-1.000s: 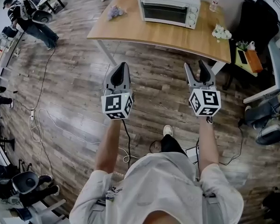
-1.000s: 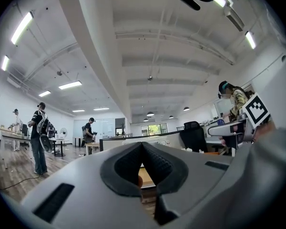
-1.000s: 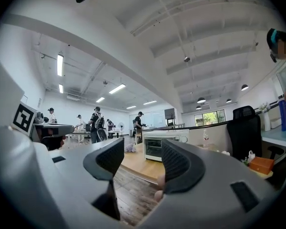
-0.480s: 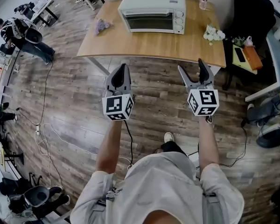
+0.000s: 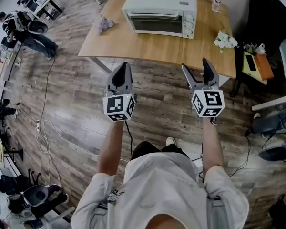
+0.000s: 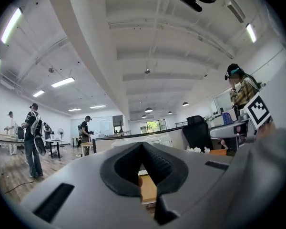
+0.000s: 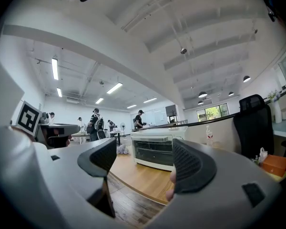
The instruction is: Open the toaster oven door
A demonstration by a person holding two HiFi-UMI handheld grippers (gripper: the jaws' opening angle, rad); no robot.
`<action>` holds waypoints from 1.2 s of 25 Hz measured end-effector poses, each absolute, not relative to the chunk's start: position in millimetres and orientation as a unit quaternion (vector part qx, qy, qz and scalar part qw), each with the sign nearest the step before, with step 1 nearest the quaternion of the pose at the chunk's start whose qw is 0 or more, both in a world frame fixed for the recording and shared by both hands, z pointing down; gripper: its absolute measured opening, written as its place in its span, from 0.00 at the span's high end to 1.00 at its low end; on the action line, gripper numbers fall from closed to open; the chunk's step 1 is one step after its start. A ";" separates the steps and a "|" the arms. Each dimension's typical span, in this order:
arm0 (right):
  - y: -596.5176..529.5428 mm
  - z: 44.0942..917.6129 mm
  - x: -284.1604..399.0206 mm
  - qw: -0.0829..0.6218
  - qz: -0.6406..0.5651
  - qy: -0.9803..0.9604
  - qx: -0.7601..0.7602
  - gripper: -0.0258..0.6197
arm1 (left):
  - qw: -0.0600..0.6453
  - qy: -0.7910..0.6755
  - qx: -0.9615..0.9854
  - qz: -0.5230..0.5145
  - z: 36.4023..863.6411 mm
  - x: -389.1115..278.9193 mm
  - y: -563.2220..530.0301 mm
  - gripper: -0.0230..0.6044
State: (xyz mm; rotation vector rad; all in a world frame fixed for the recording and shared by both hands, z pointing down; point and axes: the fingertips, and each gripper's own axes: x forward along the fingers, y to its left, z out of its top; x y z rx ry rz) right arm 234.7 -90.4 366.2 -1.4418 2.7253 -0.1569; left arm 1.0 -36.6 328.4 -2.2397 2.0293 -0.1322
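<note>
A white toaster oven stands on a wooden table, its glass door closed and facing me. Both grippers hang over the floor, short of the table's near edge. My left gripper is shut, its dark pads meeting with nothing between them. My right gripper is open, its jaws spread wide and empty. In the right gripper view the toaster oven shows between the jaws of the right gripper, still some way off. The left gripper hides most of the oven in its own view.
On the table are a water bottle, white flowers and purple flowers. A black chair and a side desk stand at the right. Cables trail over the wood floor at left, where a person stands.
The right gripper's jaws have spread wider than a second ago. The left gripper stays shut. The person has stepped, and the table and oven have shifted a little in the head view.
</note>
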 end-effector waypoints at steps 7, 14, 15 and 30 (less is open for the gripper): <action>-108.0 371.5 209.1 0.012 -0.048 0.882 -0.469 0.40 | 0.049 0.661 -0.748 -0.023 339.5 -23.2 -64.9 0.94; -131.3 386.4 169.1 -0.015 -0.052 0.868 -0.493 0.40 | 0.031 0.638 -0.770 -0.010 362.2 -62.1 -113.0 0.94; -135.2 386.2 161.1 -0.020 -0.051 0.867 -0.496 0.40 | 0.030 0.635 -0.772 -0.009 362.3 -70.6 -118.9 0.94; -171.0 380.7 69.7 -0.047 -0.044 0.845 -0.531 0.40 | 0.059 0.594 -0.802 -0.017 363.5 -149.8 -167.3 0.94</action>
